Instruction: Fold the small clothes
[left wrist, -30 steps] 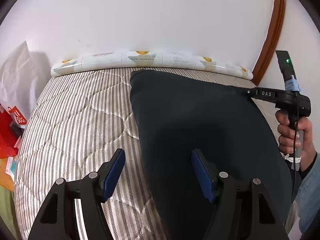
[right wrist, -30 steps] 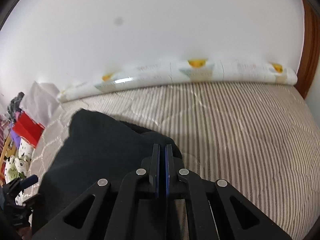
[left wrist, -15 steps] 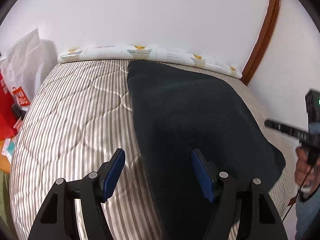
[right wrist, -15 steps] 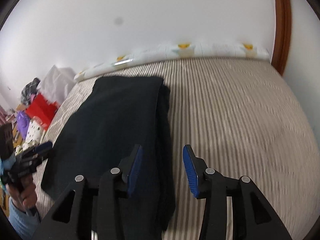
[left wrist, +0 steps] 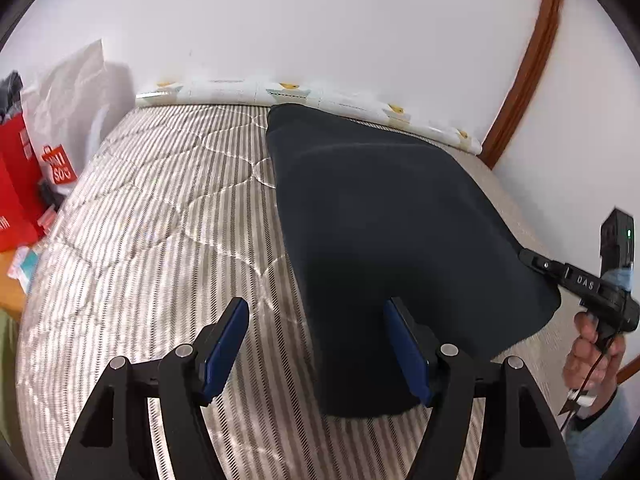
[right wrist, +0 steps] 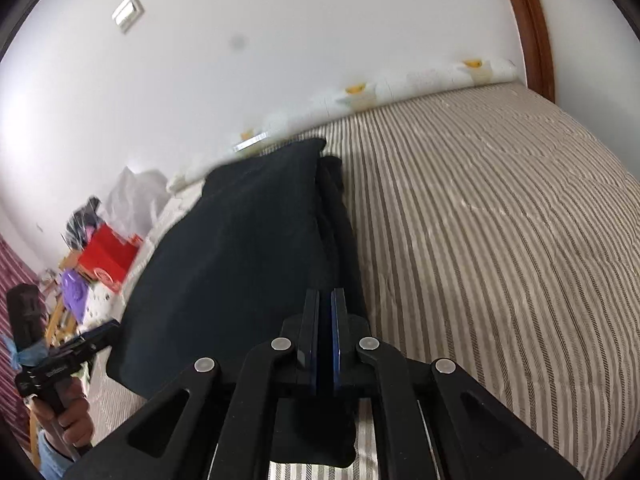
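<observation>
Left wrist view first: the dark navy folded cloth garment [left wrist: 384, 216] lies lengthwise on the beige-and-white striped quilted mattress [left wrist: 160, 208], its far end close to the long white bolster pillow with yellow motifs [left wrist: 304, 94] along the wall. The left gripper [left wrist: 316, 344] hangs spread apart with nothing pinched; the garment's near left edge runs between its blue pads [left wrist: 224, 344], but neither pad presses on it. Off to the right, the right gripper [left wrist: 532, 260] has its tip at the garment's right edge, a hand on its handle. Red shopping bags [left wrist: 20, 184] are heaped at the left beside the bed.

Right wrist view now: the right gripper [right wrist: 325, 320] is clenched tight, blue pads together. Dark cloth sits around and under the tips, yet whether any of it is actually nipped I cannot tell. The left gripper [right wrist: 92, 336] shows at the left near the garment's corner.

To my eye the step is taking hold of the near end for the next fold. Done well, both tongs should bite all the layers at matching corners, lift evenly and keep the edges square.

Only this view shows the stacked layers bunched along the right edge; only the left view shows the open jaws straddling the left edge.
</observation>
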### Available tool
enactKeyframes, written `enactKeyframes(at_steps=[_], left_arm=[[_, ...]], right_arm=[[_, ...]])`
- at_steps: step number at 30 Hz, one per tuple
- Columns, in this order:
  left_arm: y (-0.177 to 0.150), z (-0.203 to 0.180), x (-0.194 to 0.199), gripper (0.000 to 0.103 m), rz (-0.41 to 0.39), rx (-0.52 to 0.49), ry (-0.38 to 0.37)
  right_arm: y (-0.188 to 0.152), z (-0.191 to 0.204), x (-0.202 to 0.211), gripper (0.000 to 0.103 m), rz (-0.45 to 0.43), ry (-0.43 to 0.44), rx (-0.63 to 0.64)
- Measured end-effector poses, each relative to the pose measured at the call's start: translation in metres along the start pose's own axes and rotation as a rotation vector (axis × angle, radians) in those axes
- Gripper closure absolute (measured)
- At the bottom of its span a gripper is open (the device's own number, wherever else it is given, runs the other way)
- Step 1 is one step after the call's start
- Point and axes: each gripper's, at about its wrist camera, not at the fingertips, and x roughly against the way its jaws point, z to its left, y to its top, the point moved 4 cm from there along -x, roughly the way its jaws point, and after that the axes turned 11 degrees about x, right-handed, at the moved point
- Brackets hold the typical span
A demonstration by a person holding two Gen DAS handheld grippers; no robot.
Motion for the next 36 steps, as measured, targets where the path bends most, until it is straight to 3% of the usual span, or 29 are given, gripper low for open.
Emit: enactKeyframes(at_steps=[4, 8, 12, 15, 20, 25, 29, 31, 34, 35, 36], left_arm=[[-0.008, 0.001, 0.006, 0.035, 0.001, -0.003, 0.003], [-0.014, 0.0, 0.013, 0.035, -0.008, -0.005, 0.005], [-0.02, -0.001, 0.017, 0.035, -0.016, 0.008, 0.007], [-0.025, 0.0, 0.02, 0.035, -0.017, 0.01, 0.005], [-0.039, 0.004, 0.03, 0.035, -0.006, -0.008, 0.005], [-0.058, 0.005, 0.028, 0.035, 0.019, -0.063, 0.021], [-0.058, 0.0, 0.01, 0.035, 0.035, -0.062, 0.015], [-0.055, -0.001, 0.001, 0.041, 0.032, -0.048, 0.023], [-0.052, -0.003, -0.006, 0.062, 0.009, -0.029, 0.006], [-0.051, -0.005, -0.011, 0.073, 0.01, -0.039, 0.001], [-0.05, -0.007, -0.014, 0.075, 0.012, -0.044, -0.006]], right_arm=[[0.003, 0.003, 0.019, 0.096, -0.036, -0.087, 0.026], [-0.002, 0.009, 0.043, 0.095, -0.059, -0.102, 0.045], [-0.018, 0.021, 0.05, 0.071, -0.039, -0.14, 0.11], [-0.037, 0.024, 0.043, 0.07, 0.002, -0.167, 0.138], [-0.062, 0.015, 0.042, 0.07, 0.065, -0.282, 0.161], [-0.07, 0.019, 0.048, 0.07, 0.065, -0.213, 0.156], [-0.064, 0.028, 0.028, 0.069, 0.069, -0.173, 0.165], [-0.063, 0.027, 0.018, 0.069, 0.072, -0.168, 0.134], [-0.056, 0.025, 0.013, 0.07, 0.028, -0.137, 0.062], [-0.054, 0.024, 0.01, 0.071, 0.027, -0.134, 0.052], [-0.052, 0.025, 0.007, 0.076, 0.026, -0.128, 0.055]])
